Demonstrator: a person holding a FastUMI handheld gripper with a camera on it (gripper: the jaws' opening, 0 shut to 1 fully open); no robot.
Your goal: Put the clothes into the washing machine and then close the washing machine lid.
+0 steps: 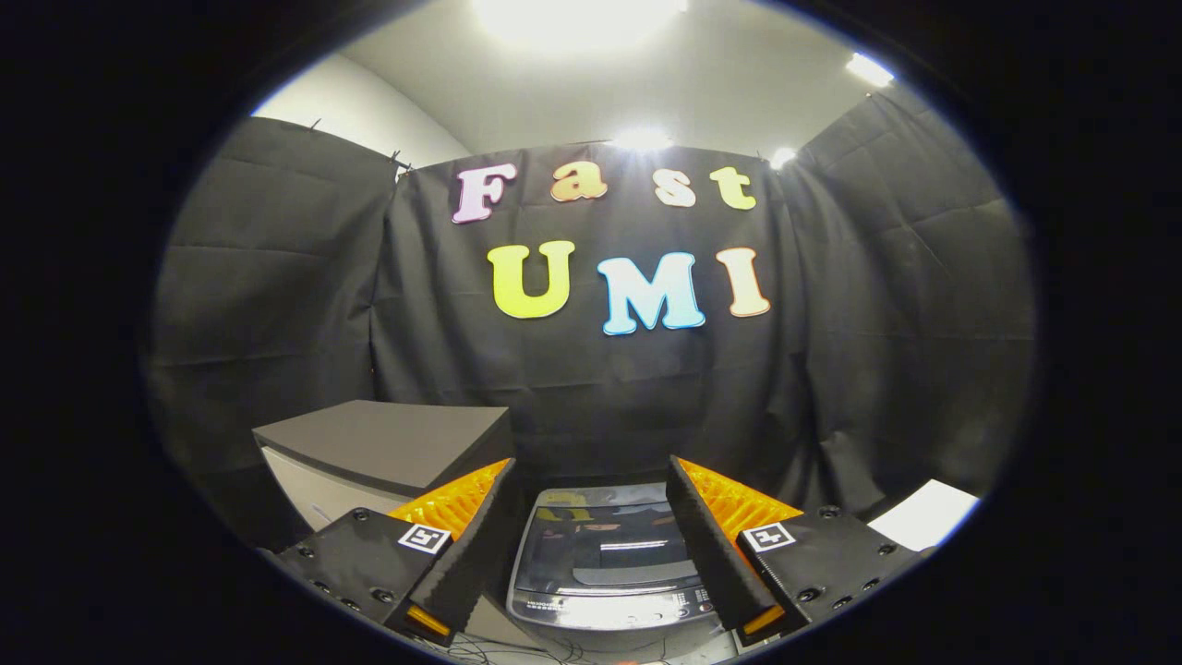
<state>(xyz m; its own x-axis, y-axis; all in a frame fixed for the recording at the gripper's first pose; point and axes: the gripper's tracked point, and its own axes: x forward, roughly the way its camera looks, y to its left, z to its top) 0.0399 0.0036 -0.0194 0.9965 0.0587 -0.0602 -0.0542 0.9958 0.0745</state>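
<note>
The tongs (591, 545) stand spread wide with nothing between the fingers, held above and a little back from a top-loading washing machine (605, 577) that sits low between them. Its glass lid (605, 554) lies flat and shut over the tub, with the control strip (609, 610) along the machine's near edge. Through the dark glass nothing can be made out for sure; the pale shapes there are probably reflections, so whether clothes lie inside cannot be told. No garment shows around the machine. To one side stands a grey box-like cabinet (383, 443) with a flat top, and on the other a white sheet (928, 513) lies on something low.

This fits two stages alike: a closed machine waiting to be loaded, or a loaded machine with its lid down again and the job done. The pictures do not settle which, so no move can fairly be named; the tongs hang free, gripping nothing
</note>
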